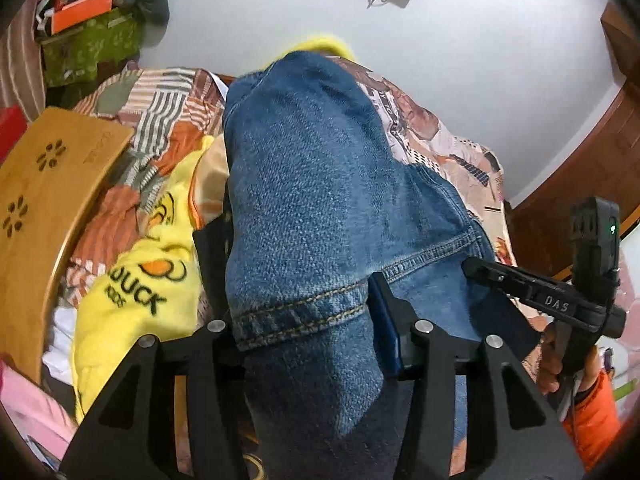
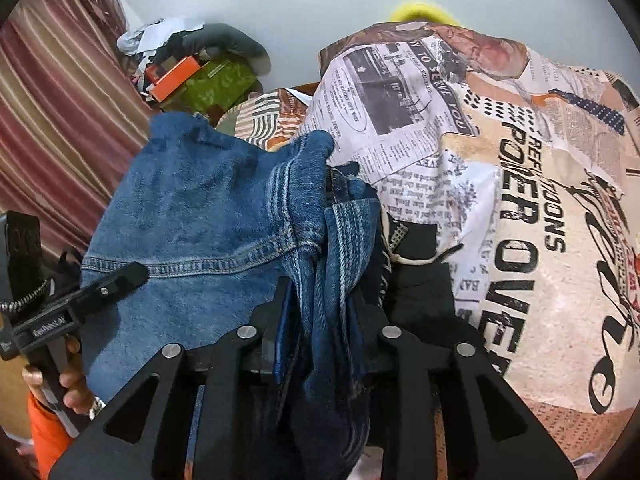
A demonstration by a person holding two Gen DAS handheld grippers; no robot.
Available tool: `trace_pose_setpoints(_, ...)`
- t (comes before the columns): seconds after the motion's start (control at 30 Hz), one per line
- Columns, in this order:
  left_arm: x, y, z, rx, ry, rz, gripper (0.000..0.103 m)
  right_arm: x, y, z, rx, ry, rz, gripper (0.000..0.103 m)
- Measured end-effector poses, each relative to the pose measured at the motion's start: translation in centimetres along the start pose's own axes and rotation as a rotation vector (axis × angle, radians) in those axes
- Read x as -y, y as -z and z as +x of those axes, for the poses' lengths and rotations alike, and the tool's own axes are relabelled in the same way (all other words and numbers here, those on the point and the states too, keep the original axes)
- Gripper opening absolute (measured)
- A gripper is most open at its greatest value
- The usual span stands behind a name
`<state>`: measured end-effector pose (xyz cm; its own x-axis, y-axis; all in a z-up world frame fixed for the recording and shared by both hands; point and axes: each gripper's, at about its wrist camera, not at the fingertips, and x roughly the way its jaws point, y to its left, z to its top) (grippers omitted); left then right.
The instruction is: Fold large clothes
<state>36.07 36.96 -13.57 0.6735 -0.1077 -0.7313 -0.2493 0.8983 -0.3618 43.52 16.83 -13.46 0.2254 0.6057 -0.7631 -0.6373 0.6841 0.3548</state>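
Note:
A pair of blue jeans point(image 1: 312, 184) is lifted over the bed and fills the middle of both views. My left gripper point(image 1: 304, 312) is shut on a stitched hem of the jeans, with denim draped over its fingers. My right gripper point(image 2: 324, 300) is shut on a bunched fold of the jeans point(image 2: 192, 208) beside a seam. The right gripper also shows at the right of the left wrist view point(image 1: 480, 268), and the left gripper shows at the left of the right wrist view point(image 2: 120, 276), both pinching the same denim edge.
A newspaper-print bedspread point(image 2: 540, 208) covers the bed. A yellow duck-print cloth point(image 1: 132, 292) lies left of the jeans. A wooden lap tray point(image 1: 44, 200) sits far left. A cluttered pile with a green bag point(image 1: 88, 48) and a striped curtain point(image 2: 52, 120) stand behind.

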Motion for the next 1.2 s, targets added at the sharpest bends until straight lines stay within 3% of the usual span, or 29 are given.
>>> trace_pose_setpoints(0.17, 0.8, 1.7, -2.1, 0.034, -0.069, 0.036, 0.058, -1.3, 1.8, -1.6, -0.023, 0.090, -0.071, 0.037)
trace_pose_setpoints(0.33, 2.5, 5.0, -4.6, 0.039, -0.142, 0.112, 0.061, -2.7, 5.0, -4.7, -0.017, 0.118, -0.151, 0.037)
trace_pose_setpoints(0.53, 5.4, 8.5, -9.1, 0.115, -0.208, 0.150, 0.061, -4.8, 8.7, -10.9, 0.084, 0.120, -0.216, 0.037)
trace_pose_setpoints(0.73, 10.8, 11.7, -16.9, 0.295, -0.213, 0.222, 0.061, -7.1, 11.0, -19.0, 0.280, 0.066, -0.226, 0.037)
trace_pose_setpoints(1.0, 18.1, 16.8, -28.8, 0.646, -0.196, 0.292, 0.061, -11.6, 15.0, -29.6, 0.607, 0.028, -0.289, 0.042)
trace_pose_setpoints(1.2, 20.9, 20.4, -33.2, 0.820, -0.222, 0.325, 0.064, -14.1, 18.5, -33.6, 0.766, 0.024, -0.320, 0.048)
